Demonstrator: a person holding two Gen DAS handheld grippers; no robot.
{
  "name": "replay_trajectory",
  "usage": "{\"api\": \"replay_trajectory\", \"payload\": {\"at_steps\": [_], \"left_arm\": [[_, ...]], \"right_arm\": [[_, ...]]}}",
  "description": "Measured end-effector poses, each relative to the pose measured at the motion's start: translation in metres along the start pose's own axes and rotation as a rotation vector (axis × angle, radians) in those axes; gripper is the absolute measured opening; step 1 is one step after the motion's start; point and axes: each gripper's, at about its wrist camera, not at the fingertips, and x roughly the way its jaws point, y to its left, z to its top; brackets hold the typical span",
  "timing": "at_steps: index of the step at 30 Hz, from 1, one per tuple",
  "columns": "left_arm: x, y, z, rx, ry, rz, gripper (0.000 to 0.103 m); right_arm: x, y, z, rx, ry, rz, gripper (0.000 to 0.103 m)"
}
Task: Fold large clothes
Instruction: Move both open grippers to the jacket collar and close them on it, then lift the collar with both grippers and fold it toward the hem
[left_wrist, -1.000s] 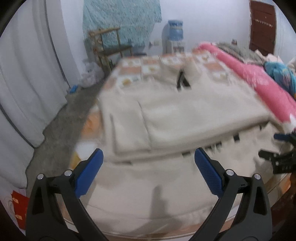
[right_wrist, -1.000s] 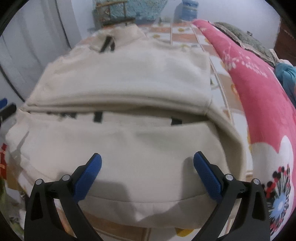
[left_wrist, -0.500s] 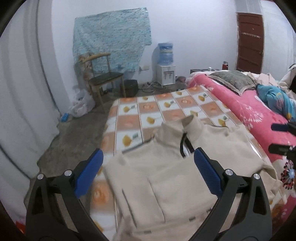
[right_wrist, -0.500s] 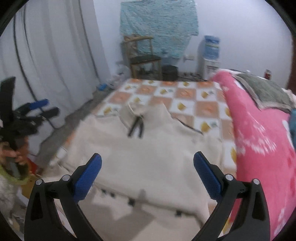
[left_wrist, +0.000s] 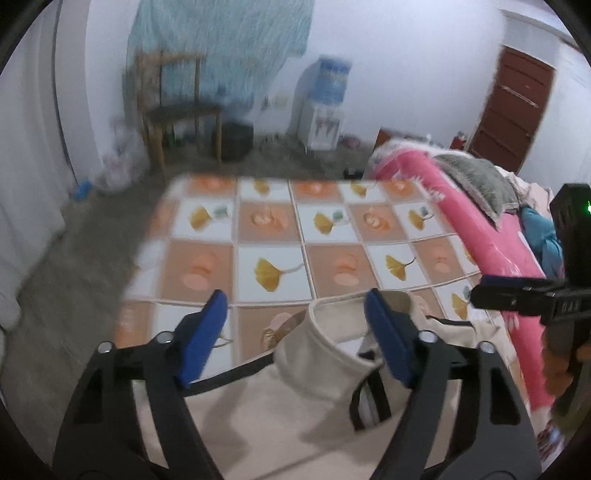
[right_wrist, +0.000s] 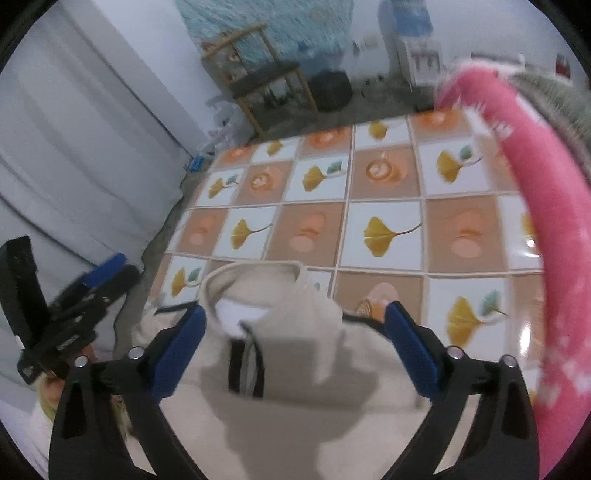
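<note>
This was a lived-in bedroom in a home; a bed with a pink blanket (left_wrist: 454, 225) lay at three o'clock; a wooden chair (left_wrist: 177, 110) and water dispenser (left_wrist: 325, 107) stood at twelve; a brown door (left_wrist: 513, 110) was at two; a tile-patterned mat (right_wrist: 369, 206) covered the floor.

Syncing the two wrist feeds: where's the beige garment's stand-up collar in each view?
Left wrist: the collar sits low, right of centre, partly behind the left gripper's right-hand finger.
Right wrist: the collar sits left of centre, just above the right gripper's open jaws.
Shared landmark: the water dispenser at the far wall, upper right of centre in both.
</note>
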Motion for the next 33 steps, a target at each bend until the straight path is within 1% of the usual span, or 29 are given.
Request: {"api": "replay_trajectory", "payload": {"at_steps": [1, 2, 3, 4, 6, 7, 8, 9, 10, 11, 12, 14, 16, 20, 23, 25, 26, 28, 29, 30, 32, 33], "left_arm": [[0.021, 0.003, 0.002, -0.026, 0.043, -0.016, 0.067], [0.038, 0.005, 0.001, -0.042, 0.079, -0.026, 0.062], [0.048, 0.006, -0.001, -0.050, 0.102, -0.031, 0.059], [0.063, 0.006, -0.004, -0.063, 0.136, -0.042, 0.058], [0.079, 0.006, -0.010, -0.074, 0.171, -0.059, 0.050], [0.085, 0.005, -0.013, -0.072, 0.184, -0.062, 0.047], [0.090, 0.003, -0.016, -0.061, 0.196, -0.058, 0.042], [0.094, 0.001, -0.019, -0.049, 0.204, -0.059, 0.028], [0.095, -0.002, -0.021, -0.039, 0.210, -0.067, 0.022], [0.093, -0.004, -0.023, -0.027, 0.208, -0.073, 0.015], [0.089, -0.007, -0.024, -0.011, 0.199, -0.068, 0.012], [0.076, -0.016, -0.025, 0.043, 0.172, -0.059, 0.010], [0.061, -0.023, -0.025, 0.080, 0.152, -0.062, 0.009], [0.008, -0.040, -0.037, 0.198, 0.097, -0.088, 0.009], [-0.027, -0.049, -0.057, 0.269, 0.085, -0.106, 0.008], [-0.043, -0.054, -0.074, 0.298, 0.097, -0.117, 0.008], [-0.049, -0.056, -0.086, 0.312, 0.113, -0.119, 0.008], [-0.054, -0.058, -0.105, 0.317, 0.147, -0.122, 0.009], [-0.056, -0.058, -0.119, 0.309, 0.167, -0.118, 0.011], [-0.057, -0.056, -0.126, 0.303, 0.180, -0.123, 0.016], [-0.063, -0.049, -0.142, 0.282, 0.208, -0.145, 0.017], [-0.068, -0.045, -0.147, 0.270, 0.207, -0.161, 0.017]], "right_arm": [[0.016, -0.003, 0.006, 0.007, 0.027, -0.003, 0.089], [0.023, -0.005, 0.008, 0.011, 0.036, -0.010, 0.086], [0.036, -0.008, 0.011, 0.017, 0.054, -0.019, 0.085], [0.046, -0.010, 0.014, 0.019, 0.069, -0.021, 0.081], [0.062, -0.014, 0.015, 0.027, 0.095, -0.018, 0.074], [0.068, -0.015, 0.015, 0.023, 0.108, -0.015, 0.071], [0.073, -0.015, 0.014, 0.013, 0.120, -0.016, 0.061], [0.076, -0.014, 0.013, 0.006, 0.129, -0.019, 0.050], [0.078, -0.014, 0.011, -0.002, 0.139, -0.011, 0.043], [0.078, -0.013, 0.010, -0.009, 0.141, 0.008, 0.028], [0.075, -0.010, 0.007, -0.022, 0.140, 0.019, 0.023], [0.064, -0.002, 0.003, -0.068, 0.118, 0.010, 0.016], [0.050, 0.007, -0.002, -0.118, 0.097, -0.001, 0.015], [0.013, 0.023, -0.026, -0.232, 0.051, -0.028, 0.014], [-0.016, 0.036, -0.057, -0.336, 0.018, -0.072, 0.013], [-0.029, 0.041, -0.083, -0.394, 0.013, -0.094, 0.014], [-0.031, 0.041, -0.100, -0.420, 0.024, -0.112, 0.015], [-0.027, 0.040, -0.121, -0.440, 0.056, -0.136, 0.025], [-0.023, 0.037, -0.131, -0.440, 0.083, -0.142, 0.035], [-0.021, 0.033, -0.144, -0.429, 0.120, -0.145, 0.037], [-0.028, 0.029, -0.160, -0.430, 0.140, -0.147, 0.037], [-0.035, 0.030, -0.164, -0.438, 0.131, -0.145, 0.037]]}}
